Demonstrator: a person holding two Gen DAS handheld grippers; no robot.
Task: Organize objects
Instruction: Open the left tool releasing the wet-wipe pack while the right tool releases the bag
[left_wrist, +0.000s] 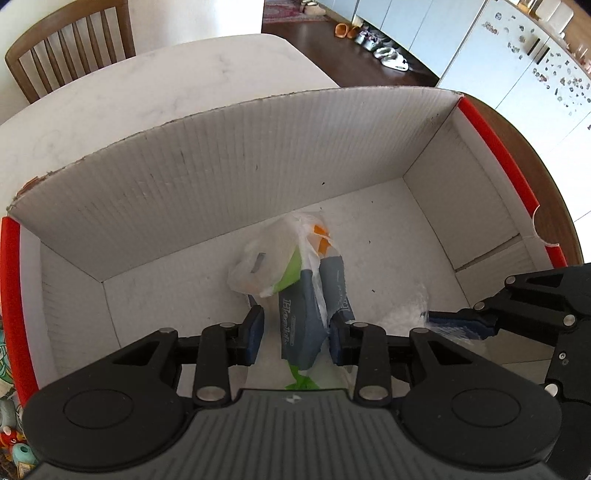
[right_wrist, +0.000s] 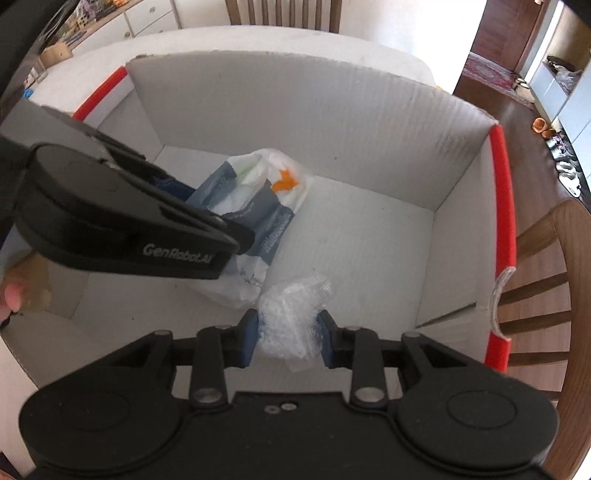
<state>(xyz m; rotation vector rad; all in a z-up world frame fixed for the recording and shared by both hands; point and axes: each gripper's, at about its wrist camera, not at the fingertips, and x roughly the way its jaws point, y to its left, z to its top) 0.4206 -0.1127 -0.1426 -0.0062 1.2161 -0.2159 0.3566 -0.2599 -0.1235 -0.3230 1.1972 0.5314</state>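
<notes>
Lowering both loads inside the cardboard box (left_wrist: 258, 155): left gripper (left_wrist: 295, 332) jaws clamp the printed plastic bag (left_wrist: 299, 317), right gripper (right_wrist: 286, 338) jaws pinch crumpled clear wrap (right_wrist: 291, 317); release low, apart.

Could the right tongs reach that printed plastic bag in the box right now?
Probably not: the right tongs are shut on a clear crumpled wrapper, and the left tongs already grip the printed bag.

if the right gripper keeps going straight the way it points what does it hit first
Likely the cardboard box floor: the right gripper, clamping a clear plastic wad, points down into it. Depth is unclear.
</notes>
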